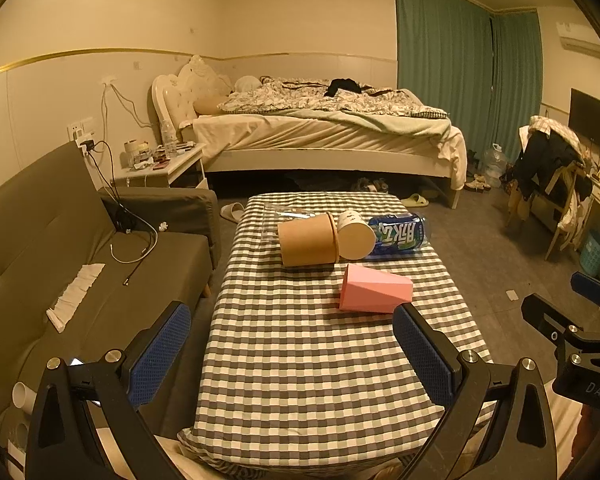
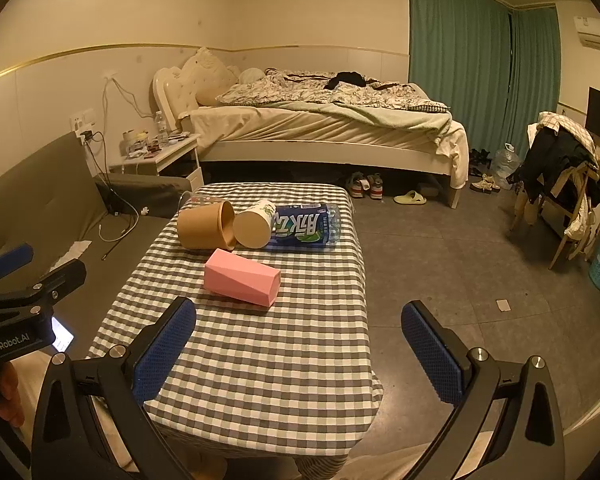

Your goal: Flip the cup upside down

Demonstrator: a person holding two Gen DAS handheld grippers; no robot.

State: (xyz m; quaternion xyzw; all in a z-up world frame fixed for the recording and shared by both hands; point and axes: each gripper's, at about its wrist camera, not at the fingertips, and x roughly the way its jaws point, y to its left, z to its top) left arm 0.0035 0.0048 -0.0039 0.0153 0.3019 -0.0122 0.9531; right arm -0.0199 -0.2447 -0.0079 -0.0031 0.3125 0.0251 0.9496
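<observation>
The pink cup (image 1: 374, 290) lies on its side near the middle of the checked tablecloth (image 1: 300, 360), its faceted body running across the table, apart from the other things. In the left wrist view its wider end points left. Just behind it, 3 more items lie tipped over in a row: a brown paper cup (image 1: 306, 240), a white paper cup (image 1: 354, 234) touching it, and a blue-labelled bottle (image 1: 400, 234) right against the white one. A clear plastic item (image 1: 276, 216) sits behind the brown cup.

The left gripper (image 1: 292, 354) hovers over the near part of the table, its 2 blue-padded fingers spread wide with nothing between them. The right gripper (image 2: 298, 350) hangs likewise, jaws wide and empty, over the table's near right edge.

A grey sofa (image 1: 60, 240) stands left of the table, and a bed (image 1: 320, 128) lies beyond it.
</observation>
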